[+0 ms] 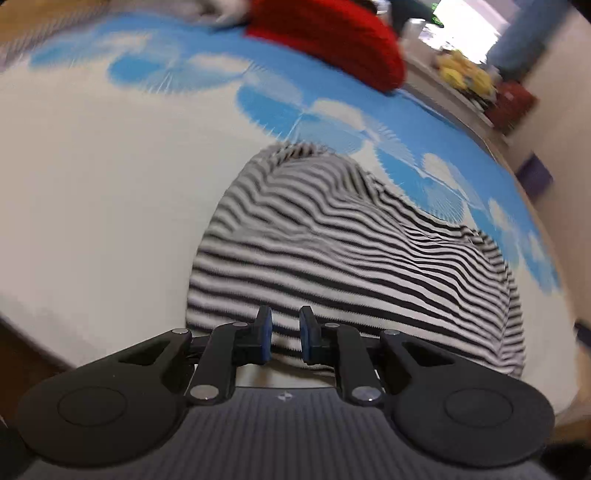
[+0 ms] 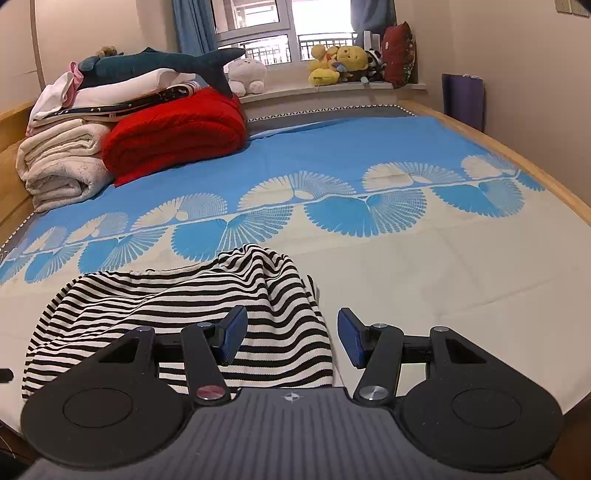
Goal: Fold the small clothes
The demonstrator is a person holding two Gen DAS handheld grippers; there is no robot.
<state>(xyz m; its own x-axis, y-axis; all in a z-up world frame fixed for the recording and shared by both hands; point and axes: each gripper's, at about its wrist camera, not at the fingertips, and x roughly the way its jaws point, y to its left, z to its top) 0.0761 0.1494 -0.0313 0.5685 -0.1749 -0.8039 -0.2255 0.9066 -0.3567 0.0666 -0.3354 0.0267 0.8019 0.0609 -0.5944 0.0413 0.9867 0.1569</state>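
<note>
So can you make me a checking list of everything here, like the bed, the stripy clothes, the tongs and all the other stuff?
Surface: bed sheet, blue and cream fan print.
Job's things: striped garment, rumpled, not yet folded.
Clutter: red quilt, cream blankets, shark plush stacked at the far left.
Grippers: left tongs narrowed over the garment's near hem, grip unclear; right tongs open at its right edge.
Cables: nothing seen.
Surroundings: window, yellow plush toys on the sill, wooden bed frame.
</note>
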